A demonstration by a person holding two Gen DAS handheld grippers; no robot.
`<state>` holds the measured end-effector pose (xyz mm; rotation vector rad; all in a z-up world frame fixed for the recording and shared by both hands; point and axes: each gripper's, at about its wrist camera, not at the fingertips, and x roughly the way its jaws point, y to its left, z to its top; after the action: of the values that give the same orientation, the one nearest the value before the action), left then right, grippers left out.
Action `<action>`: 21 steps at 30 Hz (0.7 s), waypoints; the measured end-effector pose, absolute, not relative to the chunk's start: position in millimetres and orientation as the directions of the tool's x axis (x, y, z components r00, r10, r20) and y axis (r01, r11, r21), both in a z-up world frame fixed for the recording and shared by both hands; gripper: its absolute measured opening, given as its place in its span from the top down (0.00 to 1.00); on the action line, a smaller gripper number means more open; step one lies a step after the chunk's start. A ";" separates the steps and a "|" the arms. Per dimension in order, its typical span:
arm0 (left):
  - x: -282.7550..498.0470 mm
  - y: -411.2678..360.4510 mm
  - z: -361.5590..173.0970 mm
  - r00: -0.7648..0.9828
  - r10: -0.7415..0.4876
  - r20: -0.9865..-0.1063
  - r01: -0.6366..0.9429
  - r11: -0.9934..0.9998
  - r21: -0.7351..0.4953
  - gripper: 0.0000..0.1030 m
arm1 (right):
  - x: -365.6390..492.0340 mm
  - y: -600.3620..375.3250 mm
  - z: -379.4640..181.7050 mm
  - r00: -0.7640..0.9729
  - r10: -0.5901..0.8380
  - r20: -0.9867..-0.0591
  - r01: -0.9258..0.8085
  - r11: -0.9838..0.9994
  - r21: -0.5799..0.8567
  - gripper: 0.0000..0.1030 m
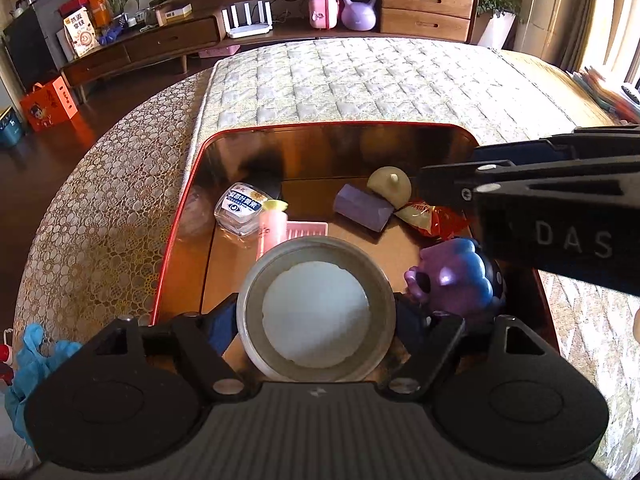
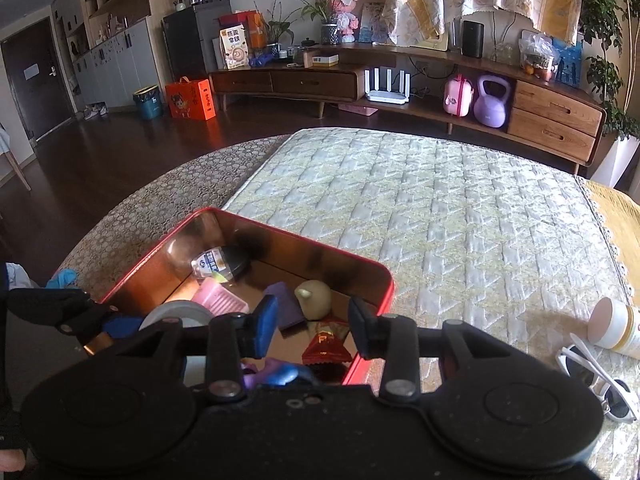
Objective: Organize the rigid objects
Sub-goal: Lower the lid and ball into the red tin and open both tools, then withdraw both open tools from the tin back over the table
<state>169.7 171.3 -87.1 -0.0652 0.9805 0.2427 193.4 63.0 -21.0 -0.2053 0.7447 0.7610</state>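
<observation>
**Two grippers over a red tin on the bed**

Your left gripper (image 1: 316,316) pinches a round tin (image 1: 316,312) with a grey wall and a white disc face, one finger on each side of it, above the near end of the red tin box (image 1: 176,216). The box stands on the quilted bed (image 1: 360,80), its gold inner walls mirroring the contents.

Inside the box, from the left wrist view:
- a clear jar with a blue label (image 1: 240,208) and a dark cap, lying against the far left corner;
- a pink ribbed piece (image 1: 306,229) and a pink tube with a yellow-green tip (image 1: 273,226), just beyond the round tin;
- a purple block (image 1: 362,208) near the middle, touching a cream dome-shaped object (image 1: 390,186) behind it;
- a red and yellow packet (image 1: 432,216) to the right of the block;
- a purple and blue toy figure (image 1: 456,276) in the near right corner, just beside the round tin.

Your right gripper (image 2: 312,328) hangs over the right side of the box with its fingers spread apart and nothing between them; the packet lies below the gap.

On the bed to the right, well apart from the box, a white and cream jar (image 2: 616,328) lies on its side just beside white-framed sunglasses (image 2: 596,380). A blue glove (image 1: 36,356) lies at the left edge of the bed.
</observation>
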 end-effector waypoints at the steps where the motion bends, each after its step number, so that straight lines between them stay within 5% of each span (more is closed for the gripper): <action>1: 169.1 170.7 -86.3 0.534 0.175 -0.827 -0.231 0.971 0.057 0.23 | 191.8 61.4 -19.9 0.485 0.553 -0.678 -0.690 0.718 0.092 0.62; 10: 158.7 162.5 -72.9 0.545 0.212 -0.811 -0.241 0.966 0.091 0.21 | 176.5 46.1 -8.4 0.469 0.571 -0.674 -0.685 0.717 0.131 0.61; 14: 150.4 160.6 -65.0 0.556 0.215 -0.803 -0.252 0.964 0.084 0.21 | 165.2 39.7 -1.0 0.472 0.584 -0.661 -0.687 0.713 0.140 0.50; 21: 127.8 160.1 -53.3 0.585 0.203 -0.785 -0.282 0.959 0.039 0.21 | 144.5 25.1 12.8 0.481 0.601 -0.638 -0.686 0.711 0.152 0.46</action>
<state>127.8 160.1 -53.3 -0.0936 0.9032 0.2834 144.5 25.1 12.8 -0.1303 0.7242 0.7872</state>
